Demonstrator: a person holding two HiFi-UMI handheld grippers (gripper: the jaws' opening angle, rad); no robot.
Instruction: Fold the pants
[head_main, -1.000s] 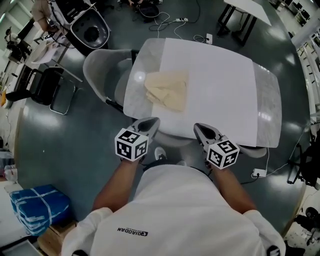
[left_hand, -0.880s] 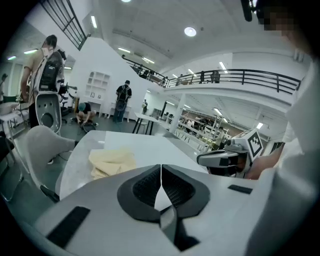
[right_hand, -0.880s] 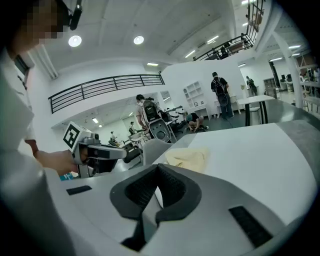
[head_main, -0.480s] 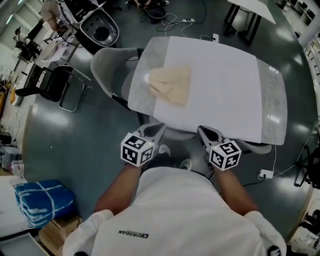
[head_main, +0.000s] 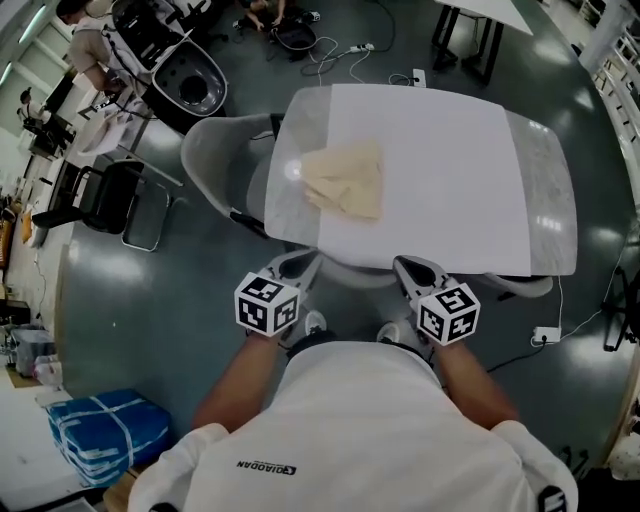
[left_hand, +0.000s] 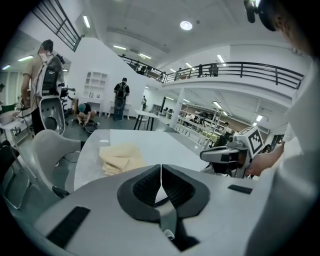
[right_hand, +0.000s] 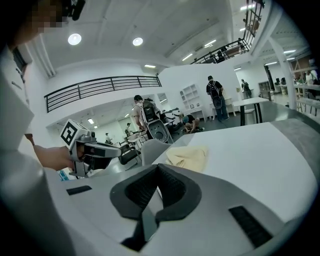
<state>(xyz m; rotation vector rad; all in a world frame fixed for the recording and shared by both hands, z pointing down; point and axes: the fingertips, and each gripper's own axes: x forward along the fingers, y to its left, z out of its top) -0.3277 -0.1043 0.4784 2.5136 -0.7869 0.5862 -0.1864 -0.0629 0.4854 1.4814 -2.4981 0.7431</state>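
The pants lie as a cream, loosely layered bundle on the left part of the desk, across the line where its grey margin meets the white sheet, near the far-left edge and beside a grey chair; the bundle is compact, so no long axis can be read with any confidence, though its layered edges seem to face the desk's left side; the left gripper and the right gripper are both held close to the person's body, short of the desk's near edge and well apart from the pants; each has its fingers clenched on nothing, the pads meeting in a thin seam in its own view; from the head view the pants lie ahead of both grippers, slightly right of the left one and well left of the right one, so the left hand is the nearer; whichever reaches first would, by my judgement, have to go forward over the near edge and part its fingers before it meets the cloth; whether this bundle counts as the finished fold I cannot tell.
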